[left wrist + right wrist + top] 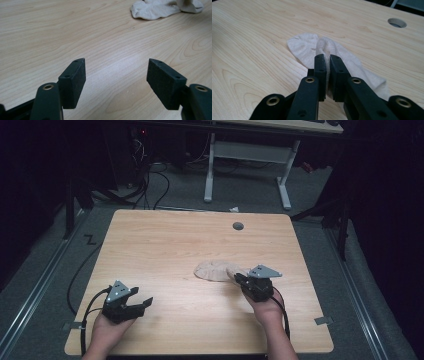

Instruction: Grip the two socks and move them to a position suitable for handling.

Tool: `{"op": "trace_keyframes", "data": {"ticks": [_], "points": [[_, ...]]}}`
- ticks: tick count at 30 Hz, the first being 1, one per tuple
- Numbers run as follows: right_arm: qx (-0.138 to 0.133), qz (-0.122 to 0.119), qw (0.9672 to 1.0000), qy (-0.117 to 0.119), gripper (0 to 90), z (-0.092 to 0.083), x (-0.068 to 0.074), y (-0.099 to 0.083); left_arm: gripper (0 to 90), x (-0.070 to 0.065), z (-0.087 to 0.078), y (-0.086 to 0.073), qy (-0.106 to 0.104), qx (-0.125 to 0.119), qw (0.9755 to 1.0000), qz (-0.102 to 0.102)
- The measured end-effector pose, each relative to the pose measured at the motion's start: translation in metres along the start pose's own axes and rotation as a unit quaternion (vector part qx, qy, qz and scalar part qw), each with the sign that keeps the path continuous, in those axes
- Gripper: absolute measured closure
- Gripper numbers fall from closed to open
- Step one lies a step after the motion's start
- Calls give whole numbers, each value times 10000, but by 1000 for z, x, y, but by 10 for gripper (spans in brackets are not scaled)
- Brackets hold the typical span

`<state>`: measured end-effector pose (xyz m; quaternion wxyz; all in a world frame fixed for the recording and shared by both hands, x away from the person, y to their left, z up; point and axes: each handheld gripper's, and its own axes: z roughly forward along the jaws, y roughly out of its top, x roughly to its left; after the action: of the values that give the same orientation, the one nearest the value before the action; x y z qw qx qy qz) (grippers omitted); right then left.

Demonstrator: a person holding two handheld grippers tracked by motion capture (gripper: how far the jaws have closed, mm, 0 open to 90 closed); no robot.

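High view: one sock (214,270) pinched in right hand-held gripper (239,278), one left hand-held gripper (145,303) gaping, one table (165,245).

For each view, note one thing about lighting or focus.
High view: dim overall, floor nearly black, table soft. Left gripper view: brighter, a pale sheen on the wood between the open left gripper. Right gripper view: evenly lit, right gripper pinching the sock, nearest parts slightly soft.

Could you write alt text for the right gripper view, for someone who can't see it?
Two black tongs are shut on a fold of a pale sock, which lies on a light wooden table. A round hole is in the tabletop at the far right.
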<state>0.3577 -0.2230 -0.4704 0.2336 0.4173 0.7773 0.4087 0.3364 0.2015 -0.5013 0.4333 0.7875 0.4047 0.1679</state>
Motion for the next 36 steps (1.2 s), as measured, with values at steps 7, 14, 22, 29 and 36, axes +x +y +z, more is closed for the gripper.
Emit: {"op": "trace_keyframes", "data": {"ticks": [7, 14, 22, 29, 36], "points": [[-261, -7, 9996, -83, 848, -22, 4, 0, 320, -4, 9, 6, -91, -95, 9999, 59], [-508, 33, 9985, -174, 849, -40, 4, 1, 322, -7, 15, 11, -95, -121, 9998, 132], [-745, 97, 9968, -256, 885, -55, 1, 2, 323, -9, 19, 13, -125, -128, 9997, 168], [-727, 125, 9968, -314, 889, -59, -1, 3, 324, -11, 19, 13, -128, -108, 9996, 208], [-951, 18, 9951, -286, 889, -68, 6, 10, 325, -10, 19, 13, -110, -105, 9997, 204]]}}
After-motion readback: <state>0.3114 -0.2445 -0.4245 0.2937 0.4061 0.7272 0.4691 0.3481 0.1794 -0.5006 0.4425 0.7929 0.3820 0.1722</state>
